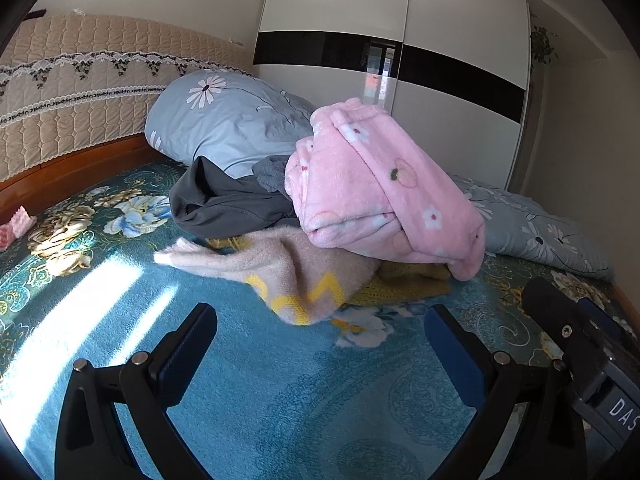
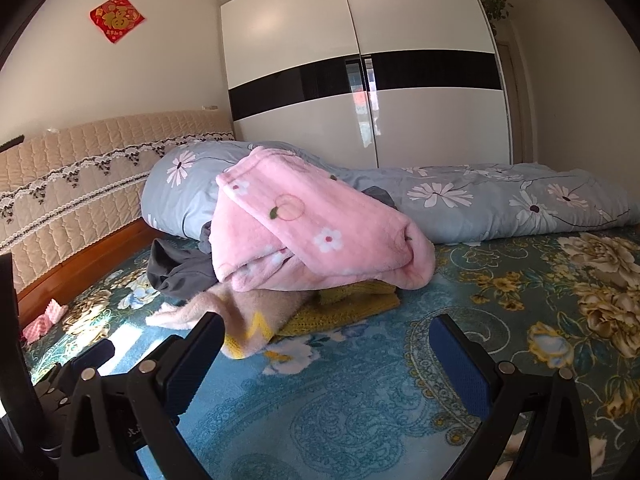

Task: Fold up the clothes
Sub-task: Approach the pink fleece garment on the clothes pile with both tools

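Note:
A pile of clothes lies on the bed's teal floral blanket (image 1: 260, 392). On top is a pink fleece garment with flowers (image 1: 380, 184), also in the right wrist view (image 2: 316, 232). Under it lie a beige fuzzy garment with yellow zigzag (image 1: 296, 276) (image 2: 244, 312), a yellow knit (image 1: 404, 284) (image 2: 352, 304) and a dark grey garment (image 1: 224, 204) (image 2: 176, 268). My left gripper (image 1: 320, 332) is open and empty, just in front of the beige garment. My right gripper (image 2: 326, 340) is open and empty, its left finger close to the beige garment.
A grey-blue flowered duvet (image 2: 480, 200) lies bunched behind the pile along the wardrobe (image 2: 360, 92). The padded headboard (image 1: 72, 92) is at the left. A small pink item (image 1: 16, 224) lies near the headboard. The right gripper's body (image 1: 580, 356) shows at the left view's lower right.

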### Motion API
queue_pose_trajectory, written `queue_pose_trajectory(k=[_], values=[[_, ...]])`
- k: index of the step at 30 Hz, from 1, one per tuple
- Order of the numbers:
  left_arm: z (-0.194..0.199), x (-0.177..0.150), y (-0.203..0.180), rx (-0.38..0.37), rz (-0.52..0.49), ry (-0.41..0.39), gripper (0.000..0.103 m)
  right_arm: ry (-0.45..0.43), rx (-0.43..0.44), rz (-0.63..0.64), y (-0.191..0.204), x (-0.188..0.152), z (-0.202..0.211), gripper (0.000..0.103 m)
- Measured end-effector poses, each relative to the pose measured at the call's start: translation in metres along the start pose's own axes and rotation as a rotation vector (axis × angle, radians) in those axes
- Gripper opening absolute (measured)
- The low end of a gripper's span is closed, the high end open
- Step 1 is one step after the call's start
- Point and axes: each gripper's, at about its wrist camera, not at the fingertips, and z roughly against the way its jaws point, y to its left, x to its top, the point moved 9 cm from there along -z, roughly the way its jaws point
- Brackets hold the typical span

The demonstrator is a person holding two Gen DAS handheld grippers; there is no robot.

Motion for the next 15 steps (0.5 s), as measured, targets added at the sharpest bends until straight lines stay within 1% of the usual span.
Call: queue_pose_trajectory(k=[15], values=[[-0.0014,-0.0016,-0.0011,-0.017,0.006,0.011,0.103,0.001,0.008,-0.005,0.0007,-0.0011,0.0009,0.103]])
